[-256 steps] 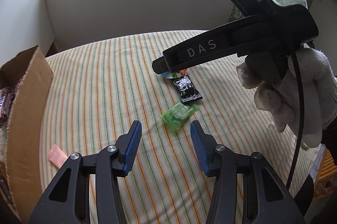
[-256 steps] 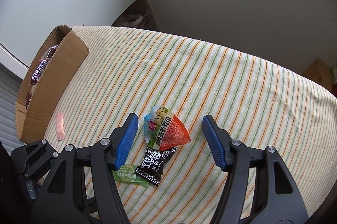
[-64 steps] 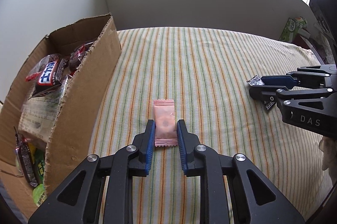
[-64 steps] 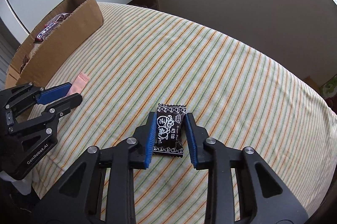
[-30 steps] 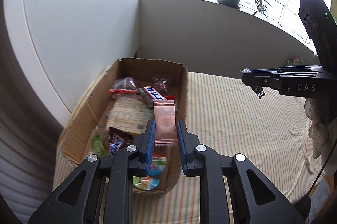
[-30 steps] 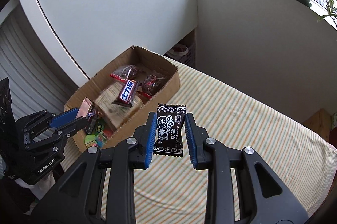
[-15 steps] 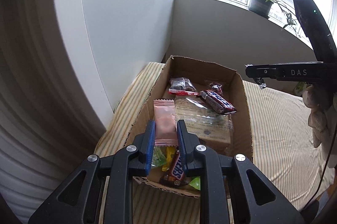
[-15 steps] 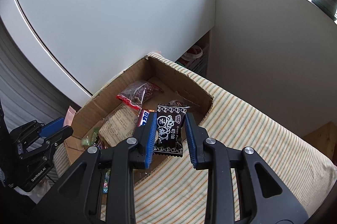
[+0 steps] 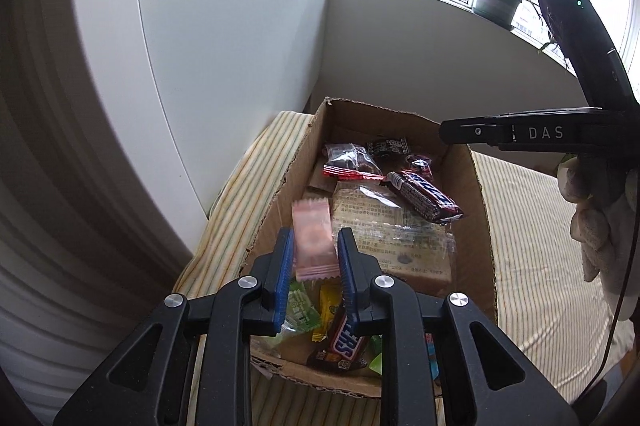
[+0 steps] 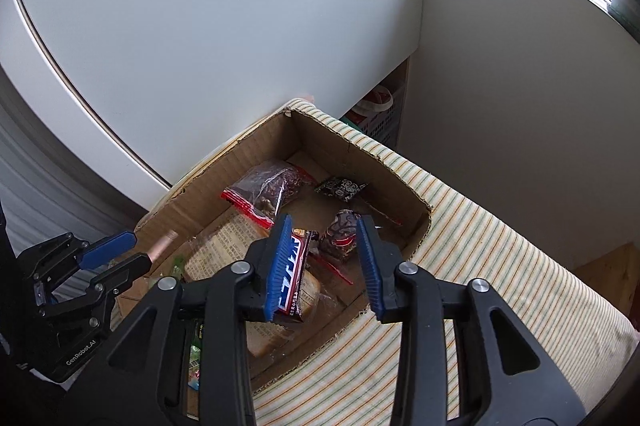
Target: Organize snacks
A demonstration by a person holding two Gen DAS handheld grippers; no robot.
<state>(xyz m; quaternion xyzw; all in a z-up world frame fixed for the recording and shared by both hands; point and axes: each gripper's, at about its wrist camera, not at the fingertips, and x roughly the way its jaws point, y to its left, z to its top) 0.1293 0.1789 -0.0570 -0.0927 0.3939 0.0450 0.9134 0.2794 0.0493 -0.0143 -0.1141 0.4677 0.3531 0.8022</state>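
Note:
An open cardboard box point(image 9: 476, 193) of snacks stands on the striped table. My left gripper point(image 9: 315, 238) hovers over its near end, jaws opening. The pink packet point(image 9: 312, 242) is blurred and tilted between the pads, slipping loose. My right gripper point(image 10: 323, 222) hangs over the box point(image 10: 400, 193) with its jaws opening and nothing between them. The black packet point(image 10: 340, 189) lies on the box floor at the far end, also seen in the left wrist view as the black packet point(image 9: 386, 147). The left gripper point(image 10: 140, 250) shows at the box's left side with the pink packet point(image 10: 160, 246).
The box holds a Snickers bar point(image 9: 424, 195), a red-edged bag of dark snacks point(image 9: 348, 161), a clear-wrapped pack point(image 9: 384, 226) and green and yellow candies. A gloved hand point(image 9: 596, 218) holds the right gripper point(image 9: 444, 133). A white wall rises close behind the box; striped cloth point(image 9: 540, 246) spreads to the right.
Both pairs of jaws have parted. The black packet has dropped from the right gripper into the far end of the box. The pink packet has come loose and tilted between the left pads.

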